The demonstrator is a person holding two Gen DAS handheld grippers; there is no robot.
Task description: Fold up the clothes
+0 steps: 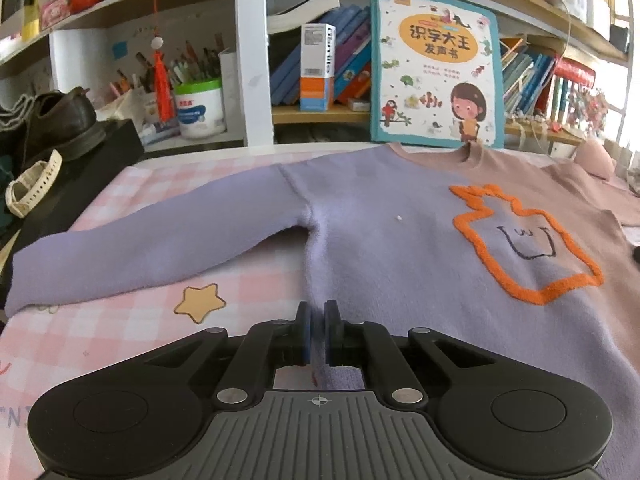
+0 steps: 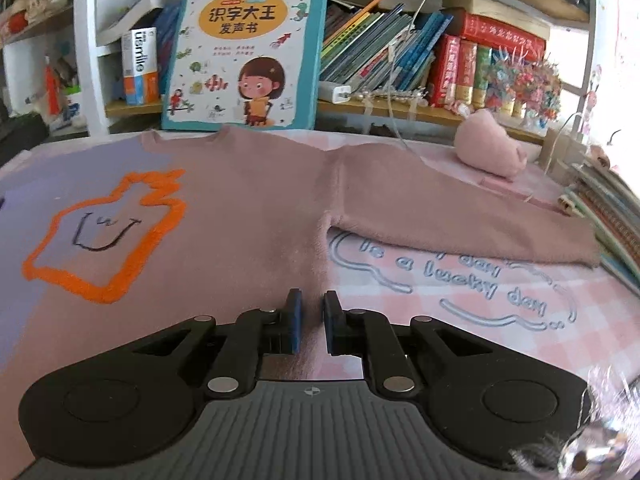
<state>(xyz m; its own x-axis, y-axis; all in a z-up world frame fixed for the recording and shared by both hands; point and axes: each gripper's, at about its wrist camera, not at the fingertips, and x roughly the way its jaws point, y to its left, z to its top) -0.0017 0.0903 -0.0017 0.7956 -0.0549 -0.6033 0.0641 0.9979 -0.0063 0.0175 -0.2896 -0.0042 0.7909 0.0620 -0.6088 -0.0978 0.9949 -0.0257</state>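
Note:
A sweater lies flat, front up, on a pink checked tablecloth. Its left half is lilac and its right half is dusty pink, with an orange outlined figure on the chest. Both sleeves stretch out sideways. My left gripper is shut on the lilac side edge, low on the body below the armpit, and a fold of fabric shows between its blue pads. My right gripper is shut on the pink side edge at the matching spot, with pink fabric pinched between its pads.
A picture book leans on the bookshelf just behind the collar. At the left, a black box carries a dark shoe and a cream strap. A pink plush and a pile of books crowd the right sleeve's end.

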